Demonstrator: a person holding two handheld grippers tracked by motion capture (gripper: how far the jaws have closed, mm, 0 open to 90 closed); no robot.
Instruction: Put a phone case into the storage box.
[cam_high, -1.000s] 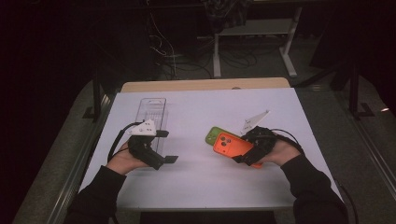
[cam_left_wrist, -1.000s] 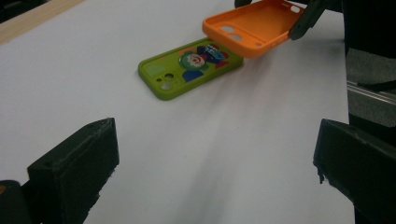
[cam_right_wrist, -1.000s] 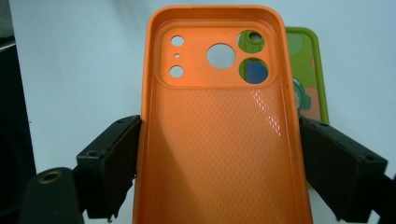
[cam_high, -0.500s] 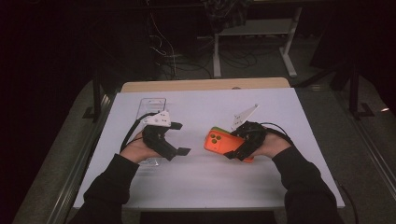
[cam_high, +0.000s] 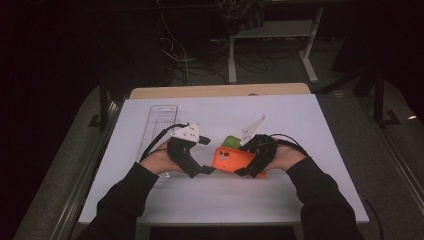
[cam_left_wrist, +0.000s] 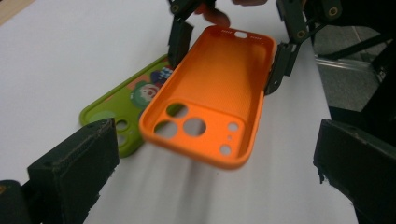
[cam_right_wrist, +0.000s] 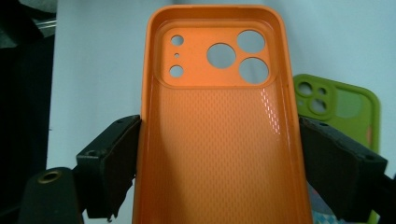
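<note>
Right gripper (cam_right_wrist: 219, 163) pinches the orange rubbery phone case (cam_right_wrist: 217, 121) (hollow side up) | left gripper (cam_left_wrist: 210, 172) spread wide, facing it; green cartoon-printed phone case (cam_left_wrist: 126, 112) flat on the white table (cam_high: 310, 125)

Two dark-sleeved forearms are reaching in over the table's near edge, each hand working a black two-jaw gripper. The left gripper (cam_high: 206, 170) is angling inward toward the centre, its jaws standing wide apart — gripping nothing. The right gripper (cam_high: 243, 172) is pointing back toward the left one, its jaws pressing in on both long edges of what it is carrying and lifting it clear of the surface. Both grey three-cornered plates are tilting upward, cables looping out behind the wrists.
</note>
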